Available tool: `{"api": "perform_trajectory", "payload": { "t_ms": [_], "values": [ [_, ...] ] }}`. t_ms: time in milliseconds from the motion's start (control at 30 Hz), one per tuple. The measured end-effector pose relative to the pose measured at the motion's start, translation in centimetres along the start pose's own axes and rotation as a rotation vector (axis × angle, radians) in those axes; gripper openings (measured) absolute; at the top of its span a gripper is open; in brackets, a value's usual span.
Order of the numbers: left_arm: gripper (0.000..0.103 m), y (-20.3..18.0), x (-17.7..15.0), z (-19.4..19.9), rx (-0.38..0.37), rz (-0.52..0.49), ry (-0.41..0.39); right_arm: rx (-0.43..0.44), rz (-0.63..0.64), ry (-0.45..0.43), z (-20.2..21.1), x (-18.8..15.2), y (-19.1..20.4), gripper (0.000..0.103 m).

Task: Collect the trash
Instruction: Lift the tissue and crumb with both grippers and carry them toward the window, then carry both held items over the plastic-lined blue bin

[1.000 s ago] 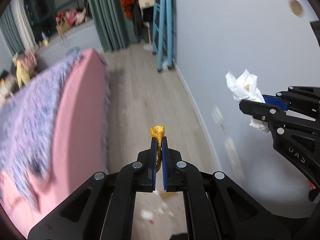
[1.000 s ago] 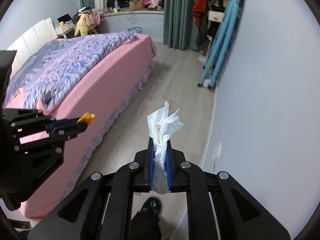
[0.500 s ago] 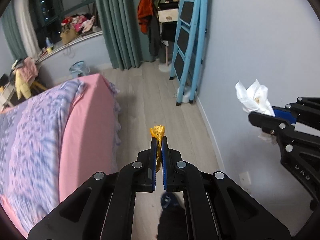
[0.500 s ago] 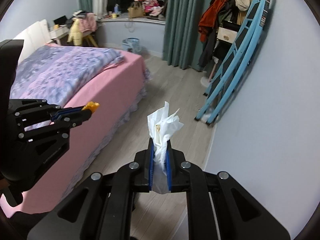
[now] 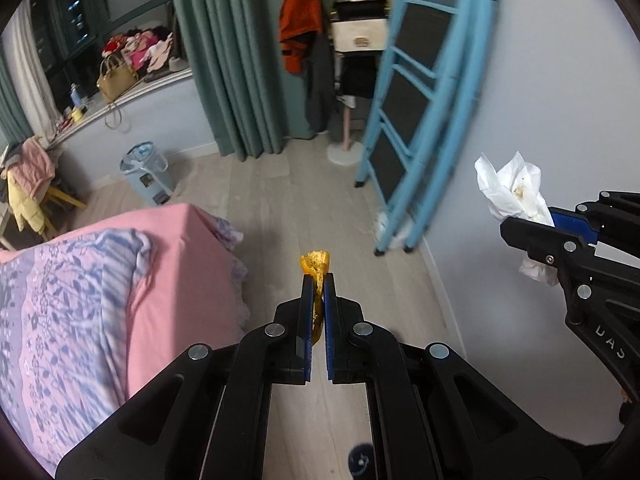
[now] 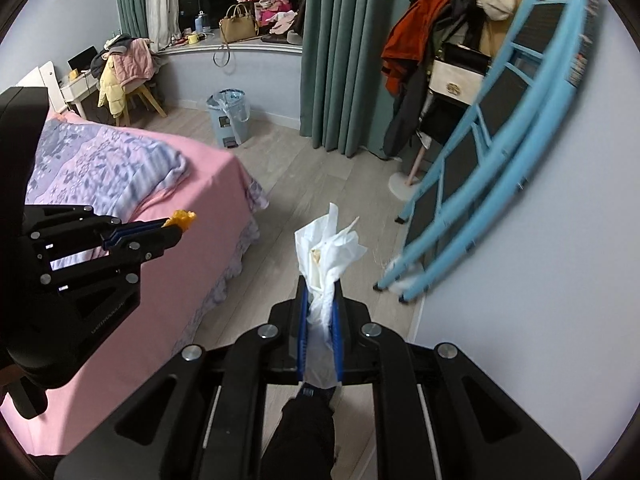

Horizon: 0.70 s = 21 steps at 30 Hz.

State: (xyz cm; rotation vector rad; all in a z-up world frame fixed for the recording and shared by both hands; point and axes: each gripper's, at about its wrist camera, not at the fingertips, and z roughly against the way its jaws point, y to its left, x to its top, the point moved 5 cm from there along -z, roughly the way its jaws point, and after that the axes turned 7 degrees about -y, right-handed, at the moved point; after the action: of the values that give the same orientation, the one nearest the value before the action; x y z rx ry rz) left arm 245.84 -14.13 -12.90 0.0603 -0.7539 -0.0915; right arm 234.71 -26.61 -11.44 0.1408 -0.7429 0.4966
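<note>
Pale wood-plank floor (image 6: 320,168) bearing a bed with pink sheet (image 6: 208,208), on which lies a rumpled lilac floral quilt (image 6: 108,168). A lined blue waste bin (image 6: 229,116) stands on the floor by the teal curtains (image 6: 340,52); a blue ladder (image 6: 472,200) leans on the wall.

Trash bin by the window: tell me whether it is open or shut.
Open. The bin stands upright with no lid over its mouth; a bag lining drapes over the rim. How full it is cannot be told.
</note>
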Motion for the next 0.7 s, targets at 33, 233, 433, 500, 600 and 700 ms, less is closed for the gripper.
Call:
{"api": "perform_trajectory", "payload": {
  "t_ms": [33, 233, 433, 500, 600, 700],
  "values": [
    [0.004, 0.7, 1.5, -1.7, 0.010, 0.006, 0.004, 0.007, 0.006, -0.003, -1.5, 1.3, -0.5, 0.011],
    [0.004, 3.9, 10.3, -10.4, 0.069, 0.022, 0.049, 0.083, 0.051, -0.021, -10.0, 10.6, -4.2, 0.011],
    [0.004, 8.7, 18.6, -16.8, 0.124, 0.109, 0.049, 0.131, 0.131, -0.032, -17.6, 20.2, -6.6, 0.011],
    [0.004, 11.0, 21.0, -18.8, 0.144, 0.131, 0.041, 0.146, 0.139, -0.034, -20.2, 23.3, -6.8, 0.011],
    [0.004, 14.8, 23.9, -22.5, 0.159, 0.170, 0.042, 0.166, 0.157, -0.030, -24.4, 27.2, -6.7, 0.011],
    [0.004, 18.9, 27.0, -26.7, 0.168, 0.190, 0.026, 0.174, 0.192, -0.039, -28.7, 31.4, -5.6, 0.011]
  ]
}}
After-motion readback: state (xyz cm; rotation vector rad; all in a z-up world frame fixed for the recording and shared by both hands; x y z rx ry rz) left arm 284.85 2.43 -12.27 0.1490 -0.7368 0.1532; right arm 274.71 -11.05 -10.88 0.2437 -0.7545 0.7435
